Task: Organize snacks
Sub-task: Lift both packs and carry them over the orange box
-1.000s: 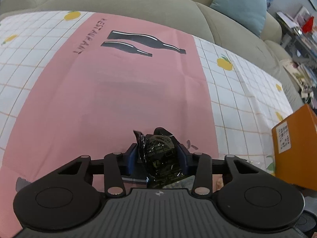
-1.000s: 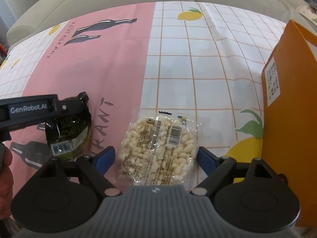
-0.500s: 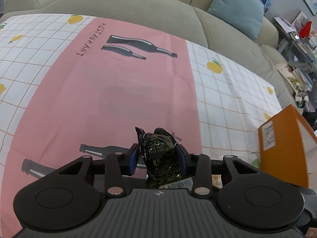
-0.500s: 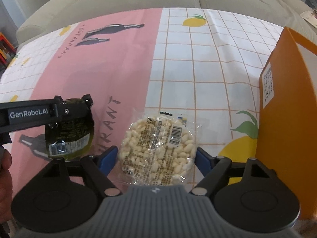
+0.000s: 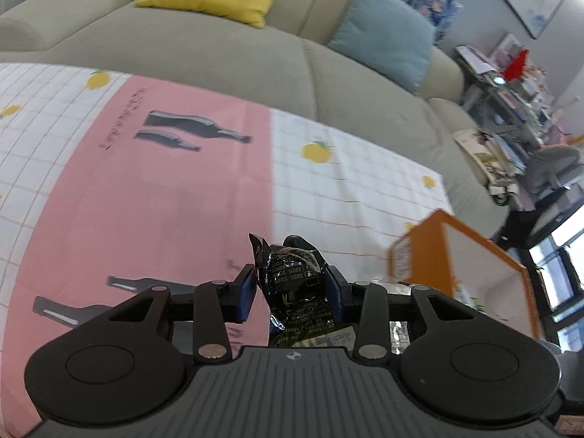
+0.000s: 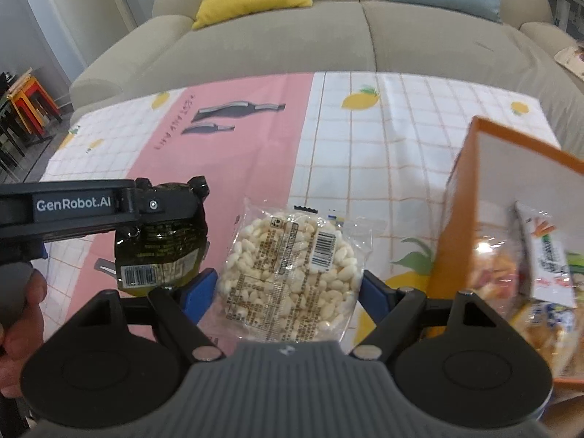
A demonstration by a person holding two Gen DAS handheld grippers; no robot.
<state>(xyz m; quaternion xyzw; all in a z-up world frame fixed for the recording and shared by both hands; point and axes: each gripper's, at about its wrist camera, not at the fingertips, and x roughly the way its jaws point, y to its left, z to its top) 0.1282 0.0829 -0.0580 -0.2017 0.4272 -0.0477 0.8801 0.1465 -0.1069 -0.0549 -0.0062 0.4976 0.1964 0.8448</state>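
left gripper (image 5: 290, 288) is clamped on the dark foil packet (image 5: 292, 284) and right gripper (image 6: 288, 288) squeezes the clear rice puff pack (image 6: 292, 270), both lifted left of the orange box (image 6: 511, 200), light crinkly stuff that'll crush so grip the edges

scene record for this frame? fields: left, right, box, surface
left: left gripper jaws shut on dark snack packet, held above the cloth
right: right gripper jaws shut on rice puff pack
box: orange box at right, open, snack bags inside
surface: pink and white checked tablecloth, sofa behind
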